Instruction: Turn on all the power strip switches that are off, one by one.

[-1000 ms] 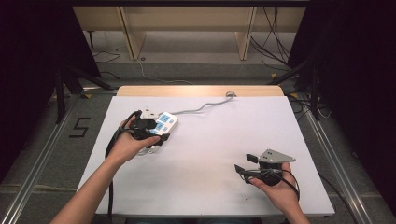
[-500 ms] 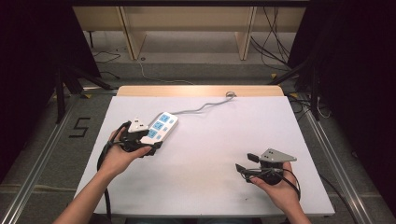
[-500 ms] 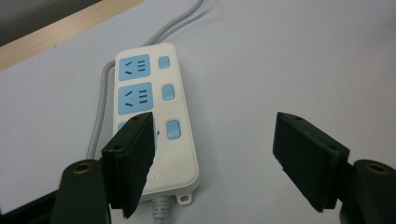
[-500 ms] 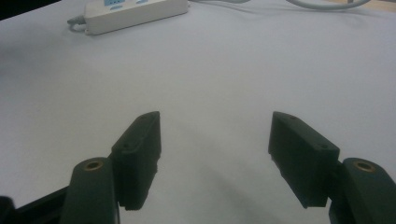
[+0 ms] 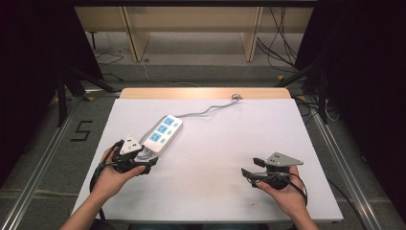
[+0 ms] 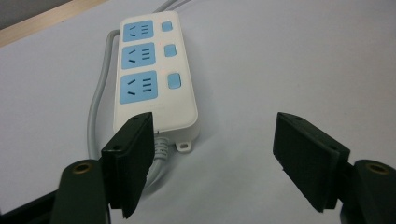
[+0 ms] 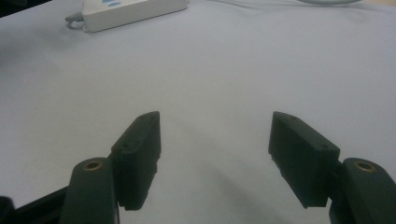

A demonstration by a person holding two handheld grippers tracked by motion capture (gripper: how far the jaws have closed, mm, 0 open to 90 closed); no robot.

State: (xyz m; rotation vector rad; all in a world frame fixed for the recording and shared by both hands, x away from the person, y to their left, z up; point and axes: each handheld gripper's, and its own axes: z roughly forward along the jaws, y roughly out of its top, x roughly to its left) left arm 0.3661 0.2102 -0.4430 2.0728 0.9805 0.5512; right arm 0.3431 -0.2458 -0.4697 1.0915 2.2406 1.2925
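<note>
A white power strip (image 5: 163, 133) with three blue sockets lies at an angle on the left half of the white table (image 5: 225, 143). Its grey cord (image 5: 206, 111) runs toward the far edge. My left gripper (image 5: 145, 161) is open just short of the strip's near end. In the left gripper view the strip (image 6: 154, 88) lies ahead, its near end beside the left jaw, and the left gripper (image 6: 212, 126) holds nothing. My right gripper (image 5: 250, 166) is open over bare table at the near right. In the right gripper view the right gripper (image 7: 215, 119) is empty and the strip (image 7: 135, 11) lies far off.
The cord ends in a small loop (image 5: 235, 97) at the table's wooden far edge (image 5: 201, 92). A second loop of cord (image 6: 98, 107) runs along the strip's left side. Past the table are shelf legs and loose cables on the floor (image 5: 287, 52).
My left gripper has drawn back toward the near edge and now sits short of the strip's near end, uncovering the strip. The right gripper has stayed put.
</note>
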